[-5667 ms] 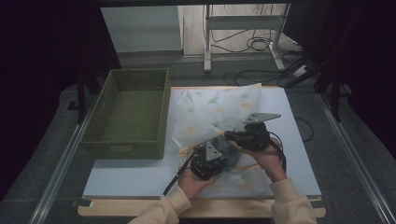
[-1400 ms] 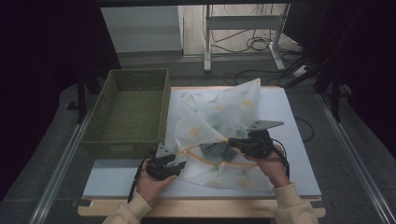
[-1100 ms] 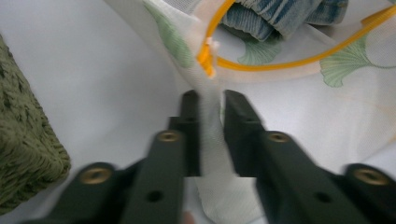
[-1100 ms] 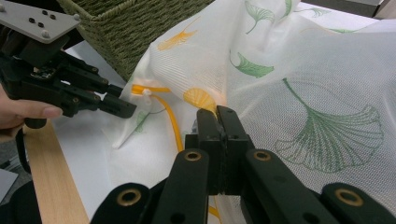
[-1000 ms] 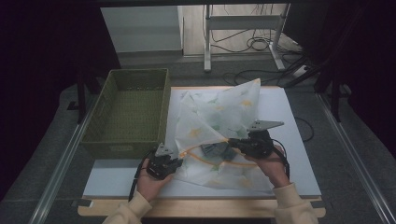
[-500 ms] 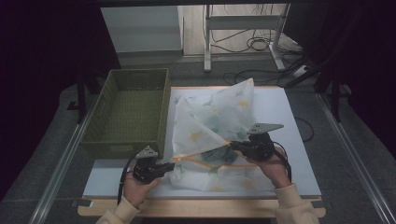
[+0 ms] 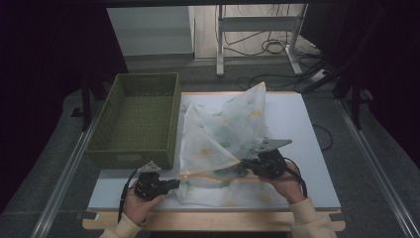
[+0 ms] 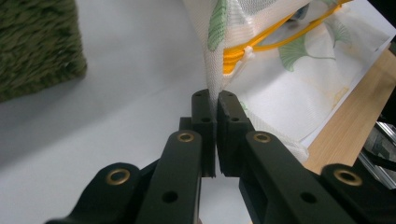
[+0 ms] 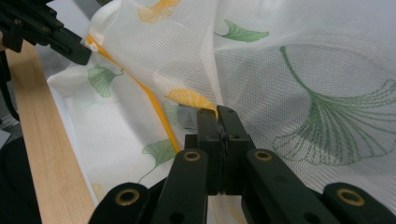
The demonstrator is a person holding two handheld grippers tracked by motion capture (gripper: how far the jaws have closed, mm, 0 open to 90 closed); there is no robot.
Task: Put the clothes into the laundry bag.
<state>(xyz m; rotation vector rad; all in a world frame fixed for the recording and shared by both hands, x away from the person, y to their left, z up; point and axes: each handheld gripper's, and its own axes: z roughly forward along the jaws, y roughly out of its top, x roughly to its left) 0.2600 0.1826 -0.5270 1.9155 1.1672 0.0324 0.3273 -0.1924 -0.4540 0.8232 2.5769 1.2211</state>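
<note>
One leaf-printed mesh bag [image 7: 225,144] is pinched by both tongs, left [image 7: 174,184] and right [image 7: 243,164]; one green basket [image 7: 136,119] is seen far left. The bag's contents cannot be made out.

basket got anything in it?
No. In the high view the green basket shows only its bare woven floor, and the mesh bag lies beside it on the white board.

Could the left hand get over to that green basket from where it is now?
Probably yes. The green basket stands just beyond the left gripper, with bare white table between them. But its jaws are shut on the mesh cloth, so it would drag the cloth along or have to let go first.
</note>
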